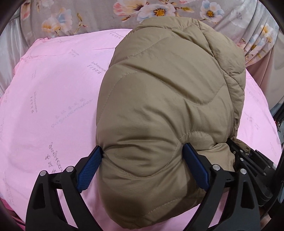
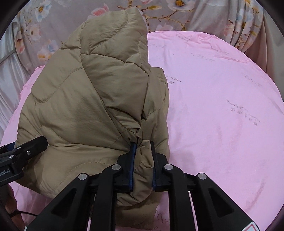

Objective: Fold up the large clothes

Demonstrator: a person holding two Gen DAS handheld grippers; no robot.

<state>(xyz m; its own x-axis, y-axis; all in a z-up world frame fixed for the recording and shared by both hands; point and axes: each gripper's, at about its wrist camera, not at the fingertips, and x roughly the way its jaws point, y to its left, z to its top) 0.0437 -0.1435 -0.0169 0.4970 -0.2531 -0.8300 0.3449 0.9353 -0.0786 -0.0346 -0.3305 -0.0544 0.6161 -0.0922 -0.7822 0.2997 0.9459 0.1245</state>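
A tan quilted puffer jacket (image 1: 165,99) lies bunched and folded on a pink sheet (image 1: 53,99). My left gripper (image 1: 142,154) has its blue pads pressed into both sides of a thick puffy fold at the jacket's near edge. My right gripper (image 2: 142,151) is shut on a narrow bunched fold of the jacket (image 2: 92,99) near its right edge. The left gripper (image 2: 23,152) shows at the left of the right wrist view, against the jacket. The right gripper's black body (image 1: 248,160) shows at the lower right of the left wrist view.
The pink sheet (image 2: 221,106), printed with faint script, covers the surface to the right of the jacket. Floral grey fabric (image 1: 88,16) lies beyond the far edge, also in the right wrist view (image 2: 204,16). A beige curtain (image 1: 262,71) hangs at the right.
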